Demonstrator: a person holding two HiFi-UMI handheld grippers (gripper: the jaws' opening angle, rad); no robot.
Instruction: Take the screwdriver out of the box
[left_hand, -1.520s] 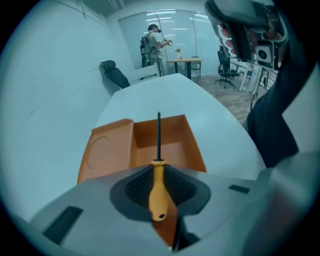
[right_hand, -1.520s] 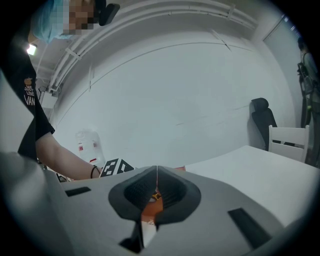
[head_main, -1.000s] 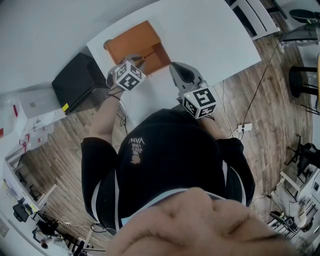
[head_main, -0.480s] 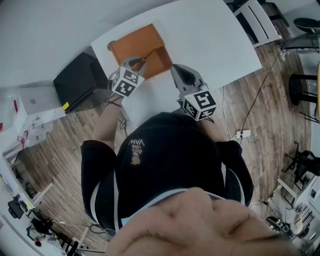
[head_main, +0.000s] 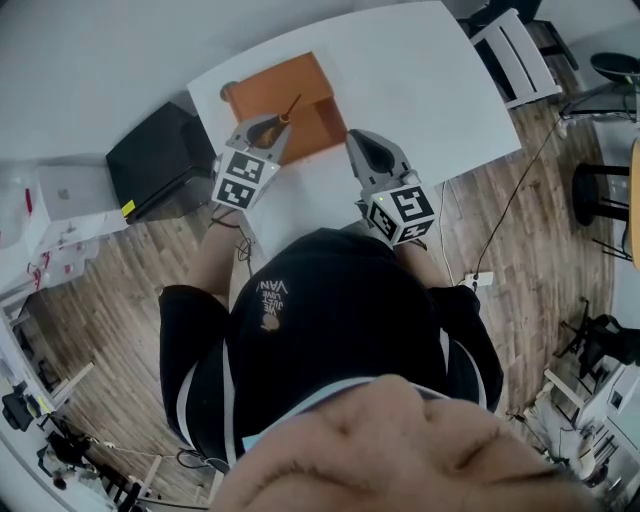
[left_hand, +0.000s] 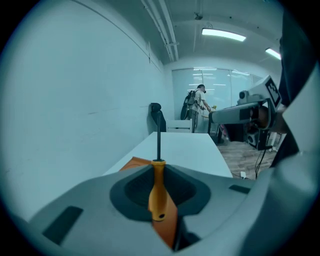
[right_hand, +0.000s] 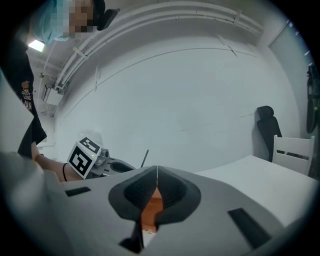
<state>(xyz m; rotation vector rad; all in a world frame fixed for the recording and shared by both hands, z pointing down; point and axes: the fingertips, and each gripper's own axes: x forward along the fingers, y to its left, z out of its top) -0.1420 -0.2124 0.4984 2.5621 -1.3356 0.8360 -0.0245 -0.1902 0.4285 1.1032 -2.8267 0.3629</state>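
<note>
An orange box (head_main: 275, 85) stands open on the white table (head_main: 410, 70). My left gripper (head_main: 268, 128) is shut on the orange handle of the screwdriver (left_hand: 158, 190), whose dark shaft (head_main: 292, 106) sticks up over the box. In the left gripper view the handle sits between the pads of the left gripper (left_hand: 159, 167), with the box (left_hand: 134, 163) below it. My right gripper (head_main: 360, 140) is at the box's near right corner. In its own view the right gripper (right_hand: 156, 172) is shut on an orange piece of the box (right_hand: 151, 207). The left gripper (right_hand: 115, 165) and the screwdriver shaft (right_hand: 144, 158) also show there.
A black case (head_main: 155, 155) lies on the wooden floor left of the table. A white chair (head_main: 515, 50) stands at the table's far right end, and a cable with a power strip (head_main: 482, 280) lies on the floor. A person (left_hand: 200, 100) stands far off.
My left gripper has risen out of the box with the screwdriver and rolled, so the shaft now points up. The right gripper has stayed on the box.
</note>
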